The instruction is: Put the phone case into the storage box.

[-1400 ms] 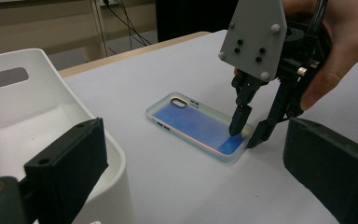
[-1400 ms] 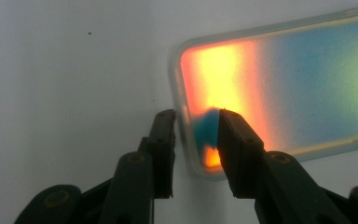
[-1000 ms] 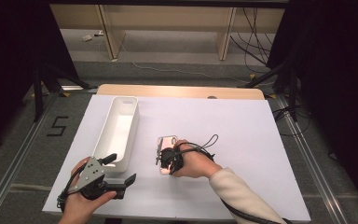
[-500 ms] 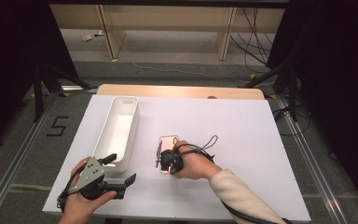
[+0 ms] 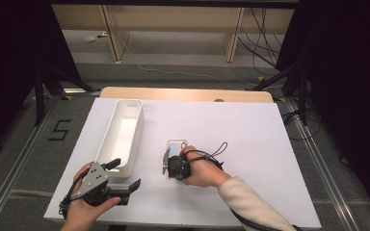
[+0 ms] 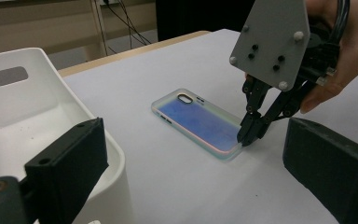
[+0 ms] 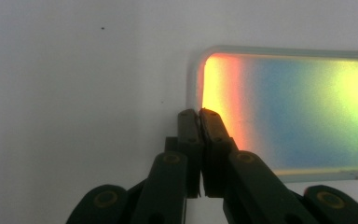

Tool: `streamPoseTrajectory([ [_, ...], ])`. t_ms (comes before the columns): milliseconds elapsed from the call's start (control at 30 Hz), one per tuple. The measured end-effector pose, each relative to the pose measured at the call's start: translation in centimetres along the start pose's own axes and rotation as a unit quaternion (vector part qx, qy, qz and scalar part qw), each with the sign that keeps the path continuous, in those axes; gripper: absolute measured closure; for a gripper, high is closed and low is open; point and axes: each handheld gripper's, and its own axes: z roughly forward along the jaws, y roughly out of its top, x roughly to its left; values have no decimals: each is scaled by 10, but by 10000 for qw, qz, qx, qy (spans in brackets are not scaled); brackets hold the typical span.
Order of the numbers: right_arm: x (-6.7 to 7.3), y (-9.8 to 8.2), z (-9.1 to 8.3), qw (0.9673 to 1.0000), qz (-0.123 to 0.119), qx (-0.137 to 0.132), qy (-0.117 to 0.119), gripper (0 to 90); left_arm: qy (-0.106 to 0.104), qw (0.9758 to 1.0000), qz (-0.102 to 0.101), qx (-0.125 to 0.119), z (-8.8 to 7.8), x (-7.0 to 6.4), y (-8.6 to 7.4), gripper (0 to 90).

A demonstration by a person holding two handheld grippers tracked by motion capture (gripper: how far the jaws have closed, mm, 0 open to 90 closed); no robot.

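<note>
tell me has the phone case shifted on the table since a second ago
No. The phone case lies the same way as before, just right of the white bin, with the right gripper pinching its near rim, jaws having just closed.

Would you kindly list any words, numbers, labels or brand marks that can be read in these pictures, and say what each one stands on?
"5": a dark numeral marked on the grey floor, left of the table in the high view.
Phone case: no readable text or brand mark.
White bin: no label visible.
Left gripper and right gripper: no readable lettering on the grey plates or black jaws.
</note>
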Motion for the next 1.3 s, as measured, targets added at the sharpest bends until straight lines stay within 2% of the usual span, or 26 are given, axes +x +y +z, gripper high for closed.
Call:
streamPoseTrajectory([
  [33, 0, 0, 0, 10000, 0, 0, 0, 888, -4, 10000, -10, 0, 0, 0, 0, 57],
  [67, -1, 0, 1, 9997, -46, -223, 8, 888, -8, 10000, -10, 1, 0, 0, 0, 57],
  [100, 0, -1, 0, 9996, 58, -271, 12, 889, -7, 10000, -11, 4, 0, 0, 0, 57],
  [167, 0, -2, -3, 9994, 68, -345, -60, 890, -3, 10000, -10, 6, 0, 0, 0, 57],
  [200, -2, -4, -5, 9994, -82, -315, -116, 890, -4, 10000, -8, 6, 0, 0, 0, 57],
  [233, -1, -4, -6, 9992, -91, -368, -143, 890, -4, 10000, -5, 9, 0, 0, 0, 57],
  [333, 3, -7, -11, 9983, 63, -546, -216, 891, -6, 10000, 3, 13, 0, 0, 0, 58],
  [367, 3, -7, -11, 9983, 63, -546, -216, 891, -11, 9998, -161, 84, -1, -3, -1, 58],
  [400, 3, -8, -12, 9980, 72, -577, -236, 891, -13, 9998, -165, 74, 0, -3, -1, 58],
  [433, 3, -9, -13, 9977, 39, -623, -247, 891, 8, 10000, 17, 17, 1, 0, 0, 58],
  [467, 5, -11, -15, 9970, 53, -694, -341, 892, -6, 10000, 30, 19, 1, 0, 0, 58],
  [500, 5, -11, -15, 9970, 53, -694, -341, 892, -22, 10000, -50, 31, 1, -2, -1, 58],
  [600, 7, -15, -19, 9955, 14, -848, -413, 892, -12, 10000, 1, 24, 2, -1, 0, 59],
  [633, 8, -17, -21, 9945, -26, -898, -536, 892, -10, 10000, -2, 27, 2, -1, 0, 59],
  [700, 9, -18, -22, 9943, -73, -886, -586, 892, -23, 10000, -4, 31, 1, -1, -1, 59],
  [767, 12, -21, -23, 9926, -182, -953, -730, 893, -29, 10000, -8, 44, 2, -1, -1, 60],
  [967, 16, -26, -26, 9893, -279, -1118, -894, 893, -58, 10000, -36, 36, 4, -1, -1, 64],
  [1100, 20, -28, -29, 9881, -274, -1185, -945, 893, -47, 9999, -57, 71, 4, -2, -1, 82],
  [1167, 22, -28, -31, 9888, -203, -1135, -942, 893, -39, 9999, -64, 69, 5, -2, -1, 87],
  [1200, 23, -29, -32, 9879, -219, -1135, -1034, 893, -40, 9999, -57, 77, 5, -1, -1, 94],
  [1233, 23, -29, -34, 9862, -338, -1236, -1047, 893, -50, 9999, -94, 35, 7, -2, 0, 110],
  [1300, 25, -30, -37, 9851, -361, -1267, -1102, 893, -51, 9999, -98, 42, 7, -2, 1, 136],
])
